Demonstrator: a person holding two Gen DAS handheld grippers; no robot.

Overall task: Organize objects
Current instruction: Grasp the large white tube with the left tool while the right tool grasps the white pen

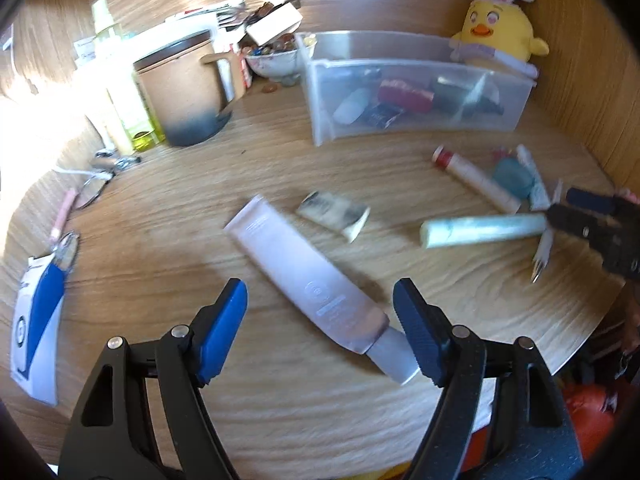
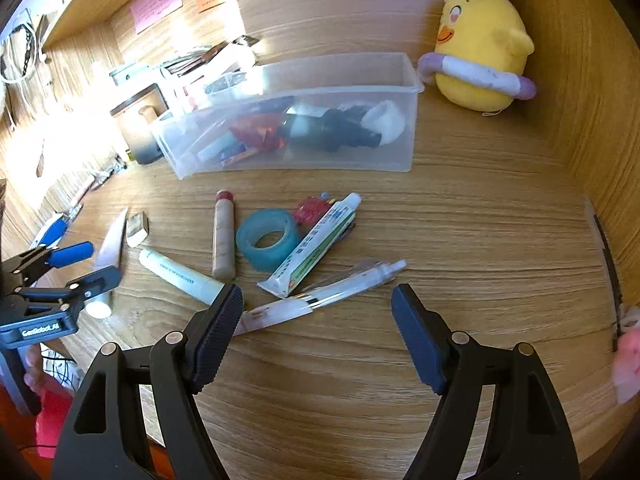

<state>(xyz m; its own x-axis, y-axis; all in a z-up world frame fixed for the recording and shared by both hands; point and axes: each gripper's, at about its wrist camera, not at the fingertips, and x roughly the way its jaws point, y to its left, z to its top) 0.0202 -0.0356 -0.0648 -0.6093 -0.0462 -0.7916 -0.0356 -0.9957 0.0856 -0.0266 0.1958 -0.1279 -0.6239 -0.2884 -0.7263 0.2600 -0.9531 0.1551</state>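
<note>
Wood-grain desk [image 1: 168, 248] carries all items under inspection. Nearest the left wrist camera, the left gripper [image 1: 320, 328] has its blue-padded jaws spread apart, gripping nothing; a white squeeze tube [image 1: 304, 284] lies diagonally on the desk between them, its capped end close to the right-hand pad, contact not determinable. In the right wrist view, the right gripper [image 2: 318, 320] likewise stands released, with a clear-barrelled pen [image 2: 320, 294] lying on the desk just beyond its pads and passing the left one.

Middle ground, loose on the desk: a small worn eraser [image 1: 334, 214] just beyond the white tube; a pale green tube [image 2: 180, 276] lying near the right gripper's left pad; a beige stick with a red cap [image 2: 223, 236]; a teal tape roll [image 2: 267, 242] beside it; a white-and-green ointment tube [image 2: 316, 246] leaning against the roll; a small red object [image 2: 310, 209] behind, too blurred to identify.

Further back, a translucent plastic bin [image 2: 400, 128] stands on the desk, already containing several items, among them a dark bottle [image 2: 332, 130] and a white roll [image 2: 386, 118]. To its right sits a yellow chick plush [image 2: 480, 56] with bunny ears. To its left stand a brown mug [image 1: 180, 88], a yellow-green bottle [image 1: 120, 92] and a bowl of beads [image 1: 274, 60]. Glasses [image 1: 94, 190] lie at the left edge.
</note>
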